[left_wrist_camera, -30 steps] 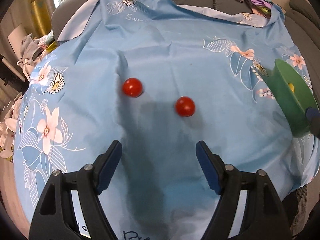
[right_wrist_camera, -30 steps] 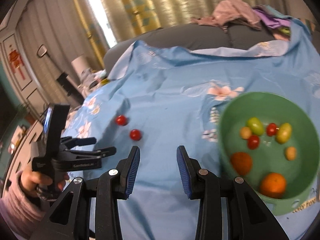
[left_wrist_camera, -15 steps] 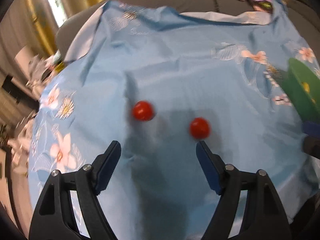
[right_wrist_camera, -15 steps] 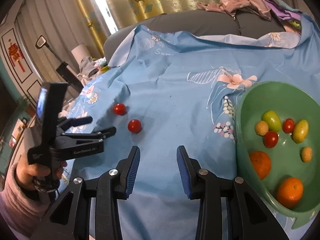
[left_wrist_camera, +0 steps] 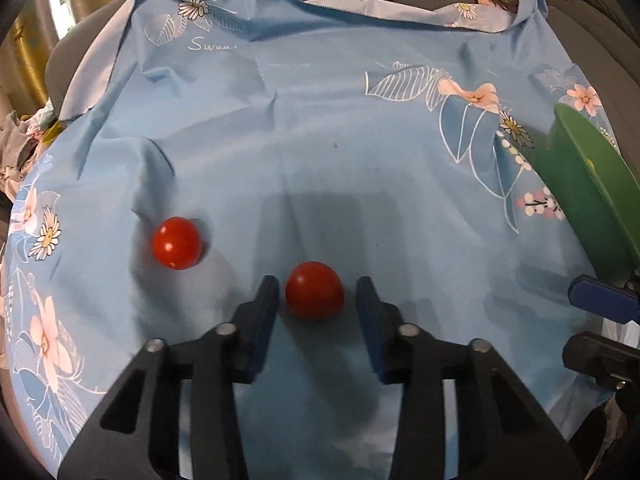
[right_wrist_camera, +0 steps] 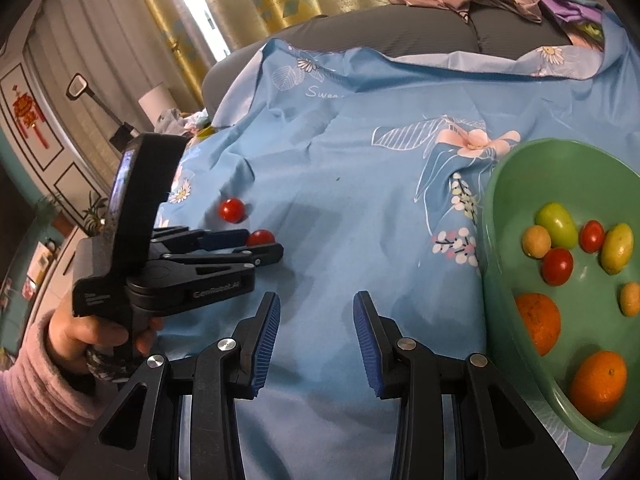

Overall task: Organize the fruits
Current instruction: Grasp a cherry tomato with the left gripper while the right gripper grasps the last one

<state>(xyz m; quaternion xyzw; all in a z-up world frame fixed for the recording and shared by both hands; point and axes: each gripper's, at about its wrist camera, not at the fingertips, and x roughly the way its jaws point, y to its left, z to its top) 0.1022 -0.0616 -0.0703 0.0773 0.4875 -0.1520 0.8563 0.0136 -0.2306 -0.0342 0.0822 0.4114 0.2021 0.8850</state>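
I am holding the left gripper [left_wrist_camera: 317,298] spread around a red tomato [left_wrist_camera: 314,290] lying on the blue cloth [left_wrist_camera: 320,140], its fingers just beside the fruit on either side and not yet pinching it. A second tomato [left_wrist_camera: 176,243] is sitting near it to the left. My right gripper [right_wrist_camera: 316,316] is hovering spread and empty beside the green bowl [right_wrist_camera: 492,280], which is holding oranges [right_wrist_camera: 598,384] and small fruits.

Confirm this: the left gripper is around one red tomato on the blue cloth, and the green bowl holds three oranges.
Not quite: the green bowl holds two oranges, as the right wrist view shows. The left gripper does sit around a red tomato on the blue cloth.
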